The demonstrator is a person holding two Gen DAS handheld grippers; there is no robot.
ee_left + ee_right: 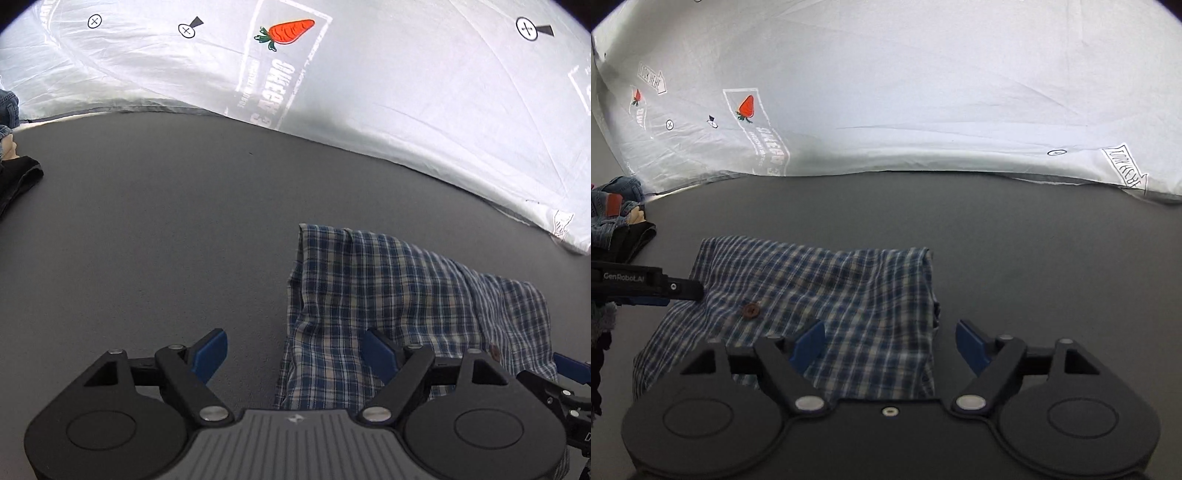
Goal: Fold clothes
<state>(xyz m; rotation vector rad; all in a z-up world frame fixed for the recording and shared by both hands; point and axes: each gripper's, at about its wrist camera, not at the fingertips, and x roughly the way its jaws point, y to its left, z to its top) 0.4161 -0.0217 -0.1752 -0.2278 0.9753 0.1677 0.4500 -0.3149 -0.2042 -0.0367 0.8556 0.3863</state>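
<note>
Dark grey tabletop [147, 221], white printed sheet [406, 92] as backdrop along the far edge, carrot print [288, 32] on it. Blue-and-white plaid shirt [827, 295] lies folded flat on the table, brown button [751, 310] showing. Left gripper [295, 350] jaws spread wide, nothing clamped, over the shirt's left edge. Right gripper [890, 347] jaws also wide apart, empty, over the shirt's right edge. Pile of jeans and dark clothes [617, 218] at far left of the table.
</note>
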